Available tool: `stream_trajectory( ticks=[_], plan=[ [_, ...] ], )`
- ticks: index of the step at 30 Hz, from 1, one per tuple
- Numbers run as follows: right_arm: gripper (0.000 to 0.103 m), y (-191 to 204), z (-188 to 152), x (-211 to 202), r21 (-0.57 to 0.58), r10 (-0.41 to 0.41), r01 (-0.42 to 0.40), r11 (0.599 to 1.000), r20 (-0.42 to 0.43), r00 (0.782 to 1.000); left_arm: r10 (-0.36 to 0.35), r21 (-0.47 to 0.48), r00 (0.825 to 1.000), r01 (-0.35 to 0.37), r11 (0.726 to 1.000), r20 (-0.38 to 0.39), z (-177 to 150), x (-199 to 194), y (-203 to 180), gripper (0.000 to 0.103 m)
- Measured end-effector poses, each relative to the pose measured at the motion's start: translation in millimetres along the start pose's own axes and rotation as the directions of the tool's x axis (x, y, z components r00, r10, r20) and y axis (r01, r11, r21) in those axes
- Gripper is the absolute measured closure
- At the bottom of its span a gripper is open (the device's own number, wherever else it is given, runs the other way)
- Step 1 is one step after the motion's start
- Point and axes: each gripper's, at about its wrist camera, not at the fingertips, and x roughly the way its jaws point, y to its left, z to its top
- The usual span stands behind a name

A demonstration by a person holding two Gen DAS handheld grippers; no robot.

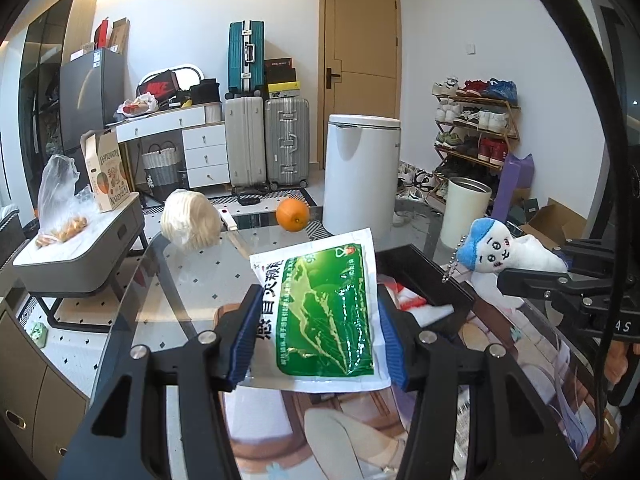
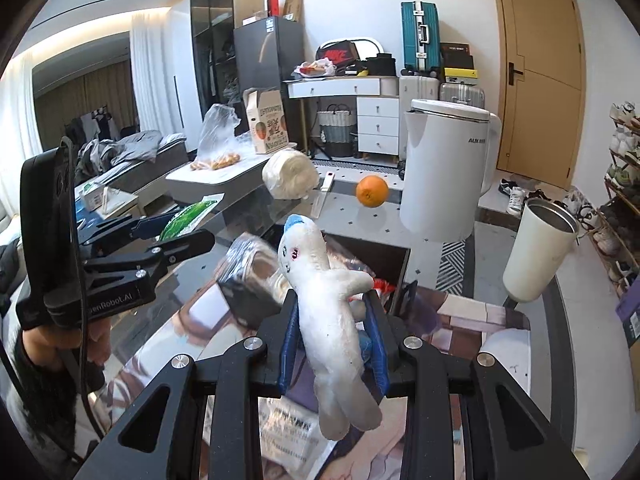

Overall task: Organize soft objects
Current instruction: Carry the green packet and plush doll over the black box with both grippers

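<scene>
Nearby, orange (image 1: 293, 215) beside white bin (image 1: 362, 174).

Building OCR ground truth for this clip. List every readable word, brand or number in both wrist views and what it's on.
"AUX" – white appliance, front, by the rim.
"...enRobot.AI" – body of the left tool, start hidden.
"AS" – body of the right tool, rest cut off.
Nike swoosh, no words – red-and-black shoebox.
Large Chinese characters – green-and-white packet, printed sideways; small print blurred.
Fruit carton: lettering too distorted to read.
</scene>
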Motion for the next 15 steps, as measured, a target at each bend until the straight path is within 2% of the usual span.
stream_trajectory(
  ticks=[15],
  plan=[
    [0.072, -14.6, 17.1, 62.6, 0.052, -0.062, 0.065, 0.997, -0.047, 0.997, -0.021, 0.04, 0.998, 0.023, 0.999, -0.06, 10.7, 54.0, -9.3, 0.05]
  ],
)
